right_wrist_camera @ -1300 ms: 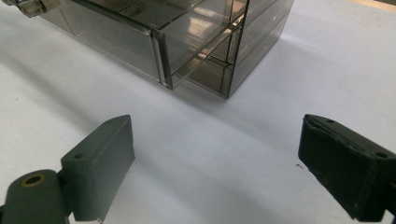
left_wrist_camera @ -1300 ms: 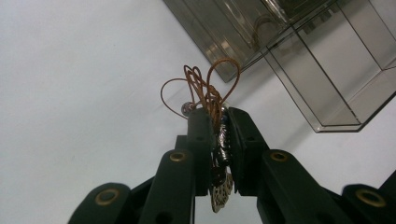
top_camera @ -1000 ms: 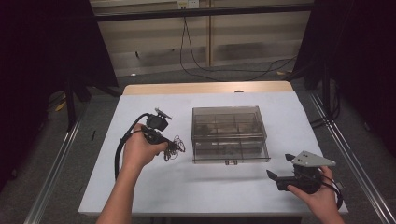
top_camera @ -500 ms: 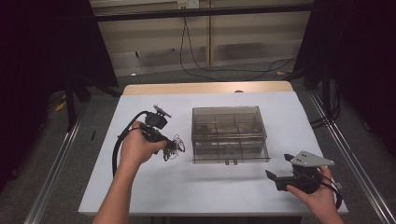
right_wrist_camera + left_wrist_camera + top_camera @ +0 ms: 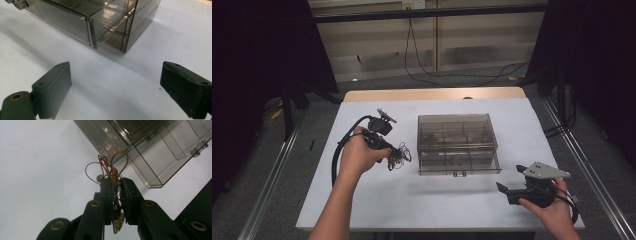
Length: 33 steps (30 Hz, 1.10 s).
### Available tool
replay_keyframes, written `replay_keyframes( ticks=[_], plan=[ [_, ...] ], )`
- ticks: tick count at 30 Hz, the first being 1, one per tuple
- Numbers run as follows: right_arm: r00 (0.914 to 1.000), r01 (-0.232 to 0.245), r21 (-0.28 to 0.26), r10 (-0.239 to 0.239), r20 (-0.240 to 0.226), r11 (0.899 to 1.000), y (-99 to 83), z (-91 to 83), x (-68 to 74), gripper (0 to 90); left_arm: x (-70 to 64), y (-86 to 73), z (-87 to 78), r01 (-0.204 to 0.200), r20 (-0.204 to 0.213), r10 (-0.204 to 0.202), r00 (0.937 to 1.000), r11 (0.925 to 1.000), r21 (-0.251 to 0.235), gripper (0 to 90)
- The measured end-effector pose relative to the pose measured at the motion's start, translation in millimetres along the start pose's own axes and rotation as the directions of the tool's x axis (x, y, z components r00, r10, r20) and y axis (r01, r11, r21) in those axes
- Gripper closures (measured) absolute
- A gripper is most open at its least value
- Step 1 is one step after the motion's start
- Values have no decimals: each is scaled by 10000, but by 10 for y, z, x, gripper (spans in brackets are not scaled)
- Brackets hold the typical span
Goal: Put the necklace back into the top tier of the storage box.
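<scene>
A smoky clear plastic drawer box (image 5: 458, 144) stands mid-table, its bottom drawer (image 5: 459, 165) pulled partly out toward me. My left gripper (image 5: 393, 156) hangs just left of the box, shut on a tangle of thin brown cord with beads (image 5: 398, 155). In the left gripper view the cord loops (image 5: 110, 167) rise above the pinched jaws and a patterned piece (image 5: 118, 225) dangles below them, with the drawer (image 5: 160, 157) just behind. My right gripper (image 5: 508, 187) rests low at the front right, open and holding nothing; its jaws frame the box's corner (image 5: 110, 27) in the right gripper view.
The white table (image 5: 377, 205) ends at a wooden strip (image 5: 432, 94) along the far side. Metal rails (image 5: 267, 190) run along both sides of the table on the floor. Cables (image 5: 447, 75) lie on the floor beyond the table.
My left gripper with the cord has shifted slightly nearer and lower. The right gripper has barely moved.
</scene>
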State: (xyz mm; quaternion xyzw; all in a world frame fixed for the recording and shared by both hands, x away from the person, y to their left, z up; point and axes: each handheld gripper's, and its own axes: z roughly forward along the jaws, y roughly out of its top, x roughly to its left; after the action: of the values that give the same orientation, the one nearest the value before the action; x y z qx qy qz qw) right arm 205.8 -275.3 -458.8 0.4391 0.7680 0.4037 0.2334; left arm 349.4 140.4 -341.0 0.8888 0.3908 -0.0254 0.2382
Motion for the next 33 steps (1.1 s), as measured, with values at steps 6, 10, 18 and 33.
replay_keyframes(
  ticks=[6, 10, 18, 33],
  plan=[
    [10000, -11, -23, 11, -29, 10000, 7, 3, 0, 98, -13, 46, -64, -205, 46, 204, 9998, 9997, 117, 802],
    [10000, 9, 15, -9, -19, 10000, 5, 7, 4, 98, -31, 76, -118, -272, 68, 271, 9996, 9995, 144, 802],
    [10000, 47, 28, -47, -71, 10000, 4, 12, 4, 96, -59, 128, -202, -343, 202, 341, 9992, 9994, 90, 802],
    [10000, 26, 12, -25, -89, 10000, 6, 17, 7, 96, -161, 238, -313, -601, 472, 598, 9971, 9982, 58, 802]
  ],
)
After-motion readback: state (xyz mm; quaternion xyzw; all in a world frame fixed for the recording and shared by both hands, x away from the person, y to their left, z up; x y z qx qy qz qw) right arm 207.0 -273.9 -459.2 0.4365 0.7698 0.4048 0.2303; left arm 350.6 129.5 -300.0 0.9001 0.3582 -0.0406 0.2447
